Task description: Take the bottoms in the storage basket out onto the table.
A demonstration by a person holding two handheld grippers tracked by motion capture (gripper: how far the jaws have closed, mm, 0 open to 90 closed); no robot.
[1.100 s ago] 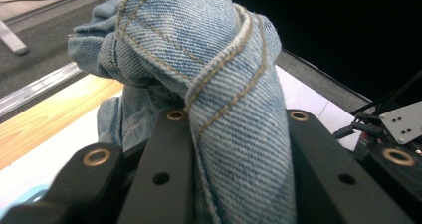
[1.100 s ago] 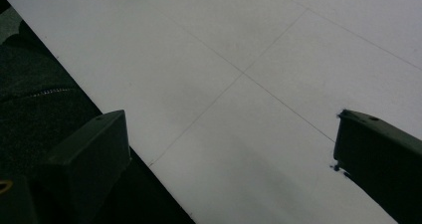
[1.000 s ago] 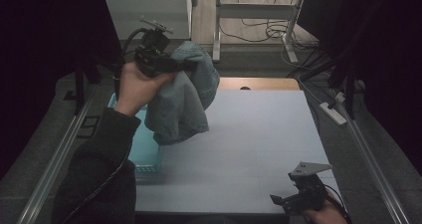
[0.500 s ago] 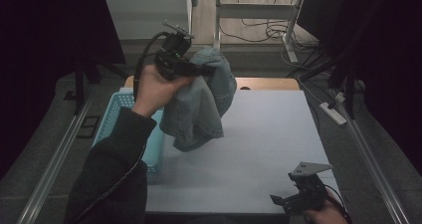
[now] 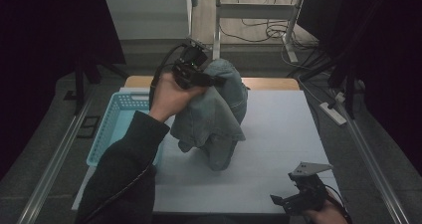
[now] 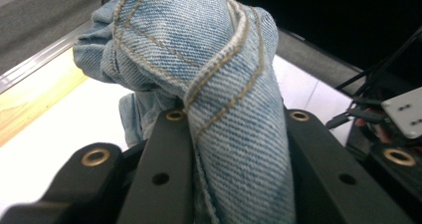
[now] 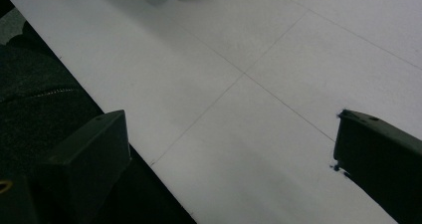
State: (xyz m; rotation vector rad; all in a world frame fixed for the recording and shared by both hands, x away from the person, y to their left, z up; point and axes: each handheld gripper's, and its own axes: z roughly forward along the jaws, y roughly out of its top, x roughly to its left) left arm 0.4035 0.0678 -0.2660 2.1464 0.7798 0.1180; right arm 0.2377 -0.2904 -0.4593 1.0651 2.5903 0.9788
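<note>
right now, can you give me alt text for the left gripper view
A bunched fold of light blue denim with tan double stitching fills the frame, clamped between the left gripper's two black jaws. Behind it lies a white tabletop with a pale wooden strip at its far edge.

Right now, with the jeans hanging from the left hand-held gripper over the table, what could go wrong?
1. The left hand-held gripper pinches only a bunched fold of the jeans; the heavy denim might slip out.
2. The lower end of the jeans already reaches the white table, so it could drag and bunch instead of spreading flat.
3. The right hand-held gripper waits open at the near edge, so one gripper alone bears the cloth.
</note>
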